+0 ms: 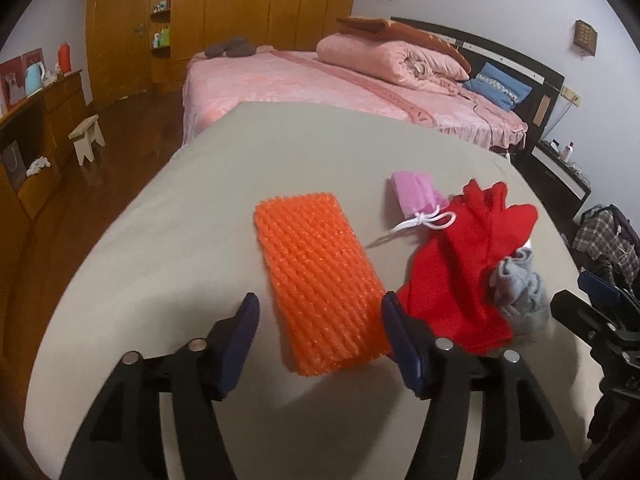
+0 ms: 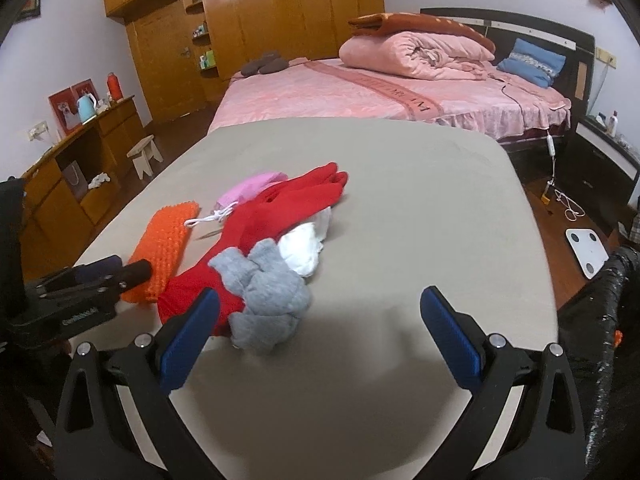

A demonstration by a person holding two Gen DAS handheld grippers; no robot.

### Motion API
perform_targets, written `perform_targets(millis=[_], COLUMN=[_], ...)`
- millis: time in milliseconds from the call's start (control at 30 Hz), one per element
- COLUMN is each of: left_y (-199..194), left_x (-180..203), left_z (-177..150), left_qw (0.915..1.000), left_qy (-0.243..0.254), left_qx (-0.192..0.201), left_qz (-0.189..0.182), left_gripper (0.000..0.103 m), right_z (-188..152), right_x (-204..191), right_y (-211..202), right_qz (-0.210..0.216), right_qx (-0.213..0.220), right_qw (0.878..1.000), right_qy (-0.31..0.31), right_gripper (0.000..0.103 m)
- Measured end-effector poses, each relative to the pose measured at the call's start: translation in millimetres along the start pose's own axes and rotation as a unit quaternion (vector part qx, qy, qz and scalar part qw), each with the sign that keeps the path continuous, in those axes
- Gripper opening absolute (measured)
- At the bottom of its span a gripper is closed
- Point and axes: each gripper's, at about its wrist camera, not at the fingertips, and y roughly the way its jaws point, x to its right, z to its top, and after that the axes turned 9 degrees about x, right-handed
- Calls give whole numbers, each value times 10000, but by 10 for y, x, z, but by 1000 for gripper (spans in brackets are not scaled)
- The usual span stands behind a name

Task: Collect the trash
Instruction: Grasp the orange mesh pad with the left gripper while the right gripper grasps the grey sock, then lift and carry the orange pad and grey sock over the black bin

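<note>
On the beige table (image 1: 200, 208) lie an orange foam net (image 1: 316, 276), a pink drawstring pouch (image 1: 416, 196), red gloves (image 1: 460, 264), a crumpled grey cloth (image 1: 516, 284) and a white wad (image 2: 304, 244). My left gripper (image 1: 318, 316) is open and empty, its fingers on either side of the near end of the orange net. My right gripper (image 2: 320, 312) is open and empty, with the grey cloth (image 2: 268, 296) just inside its left finger. The orange net (image 2: 164, 248), red gloves (image 2: 276, 212) and pouch (image 2: 252, 188) also show in the right wrist view.
Behind the table stands a pink bed (image 1: 340, 80) with a rolled quilt. A wooden wardrobe (image 1: 240, 4), a dresser (image 1: 36, 128) and a small stool (image 1: 86, 136) are to the left. A white scale (image 2: 586, 250) lies on the floor at right, beside a black bag (image 2: 612, 320).
</note>
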Motion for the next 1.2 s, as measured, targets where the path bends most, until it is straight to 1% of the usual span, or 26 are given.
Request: perform_targets(millis=[67,100,133,233,267,300,333,367,433,500,567,600,733,967,1067,1200], left_y=[73,86,87,84,70,62,43,12,-46,-109,-178,-208,-344,-617,-728,-864], left_x=[-21,-36,-33,-19,-27,-34,-43,-52,-46,-51,-70,-77,-78,75,208,406], left_z=[-16,-9,-3,-2,1,1,0,3,5,13,16,17,10,32,52,100], left_qw=[9999,9998,9997,9996,9995,9995,9995,9996,9996,9997,9997,9996,9995,9988,9984,9974], left_qy=[-47,-94,-101,-69,-90,-111,-131,-135,-95,-54,-84,-104,-129,-65,32,150], left_qx=[-144,-133,-133,-99,-68,-51,-25,15,84,138,175,192,276,477,562,685], left_qz=[-44,-123,-189,-265,-279,-279,-277,-266,-236,-200,-170,-153,-98,-40,-53,-165], left_gripper=[47,39,28,16,14,12,12,12,12,11,11,11,11,11,11,11], right_z=[-7,-9,-12,-24,-31,-35,-43,-42,-51,-67,-84,-91,-86,-8,30,105], right_x=[-17,-27,-43,-76,-91,-98,-114,-121,-139,-142,-151,-164,-203,-91,-11,105], right_y=[12,17,22,58,80,102,142,178,235,273,304,309,225,-131,-307,-544], right_qz=[11,14,19,47,59,68,85,105,166,239,397,513,551,588,582,569], right_qx=[-21,-24,-33,-70,-91,-114,-175,-221,-329,-415,-528,-575,-595,-344,-257,-71], right_qw=[10000,10000,10000,10000,9999,9999,9998,9997,9993,9988,9978,9970,9967,9976,9978,9981], right_qy=[-4,-10,-34,-47,-41,-41,-48,-45,-13,30,80,105,17,74,188,218], right_gripper=[97,97,97,97,96,95,91,83,77,69,49,44,38,38,38,38])
